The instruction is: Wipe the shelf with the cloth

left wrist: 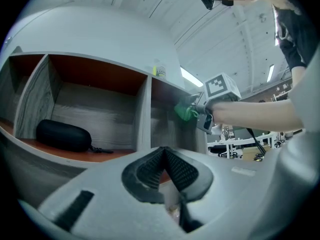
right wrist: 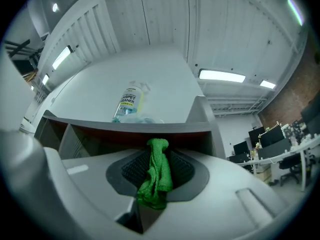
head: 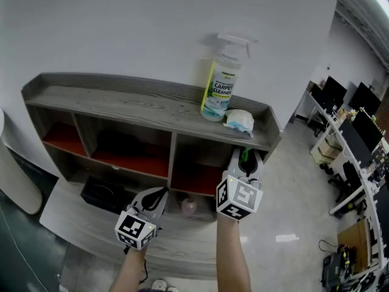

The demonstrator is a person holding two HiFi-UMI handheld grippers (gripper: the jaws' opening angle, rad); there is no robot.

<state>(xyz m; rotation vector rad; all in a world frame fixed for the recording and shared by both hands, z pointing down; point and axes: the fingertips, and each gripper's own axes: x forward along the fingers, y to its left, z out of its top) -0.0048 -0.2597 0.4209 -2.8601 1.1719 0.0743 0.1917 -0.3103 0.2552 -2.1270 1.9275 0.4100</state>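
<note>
Green cloth [right wrist: 156,176], "CARPET CLEANER" bottle [head: 222,84], seemingly Kärcher

"carpet cleaner", perhaps kärcher, on spray bottle [head: 220,81]

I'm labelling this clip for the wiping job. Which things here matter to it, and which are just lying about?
Job: green cloth, clamped in the right gripper; shelf.
Lying about: spray bottle, white wad, black case, pink object.
</note>
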